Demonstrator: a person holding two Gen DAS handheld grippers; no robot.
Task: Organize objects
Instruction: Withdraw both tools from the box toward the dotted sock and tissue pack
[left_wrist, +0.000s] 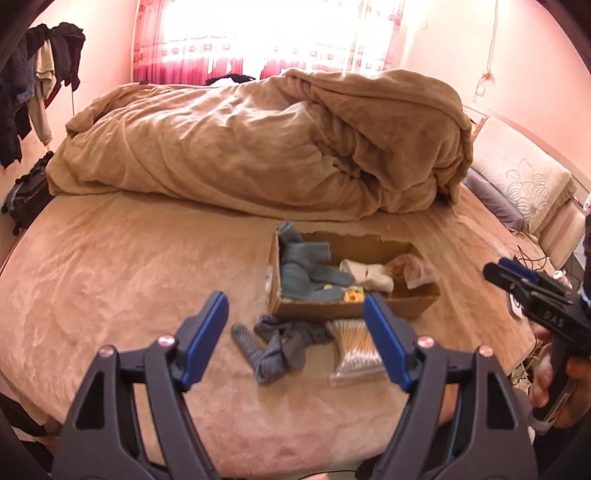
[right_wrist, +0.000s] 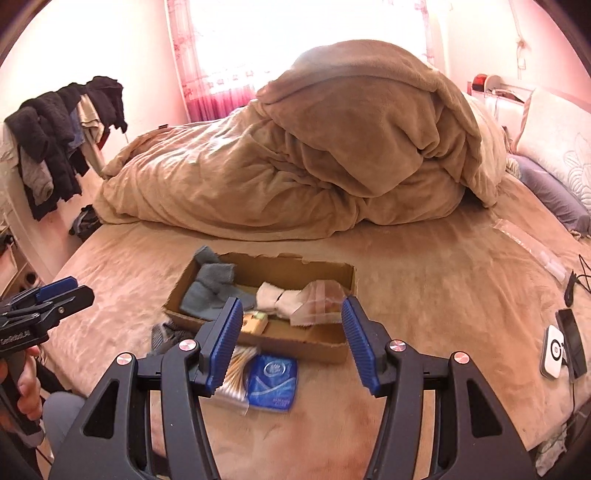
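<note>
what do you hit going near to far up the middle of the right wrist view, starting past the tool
blue packet → cardboard box → bare bed sheet → heaped tan duvet → bright curtained window

Rumpled duvet (left_wrist: 258, 147), hanging clothes (right_wrist: 62, 136), suitcase (left_wrist: 26, 199), pillow (left_wrist: 517, 177)

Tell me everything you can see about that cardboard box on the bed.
The cardboard box is shallow, brown and open-topped, with torn, ragged rims. It sits flat on the tan bedsheet, in front of the heaped duvet. Inside lie blue-grey cloth, white cloth, a clear plastic bag and a small yellow item. Neither gripper touches it.
</note>
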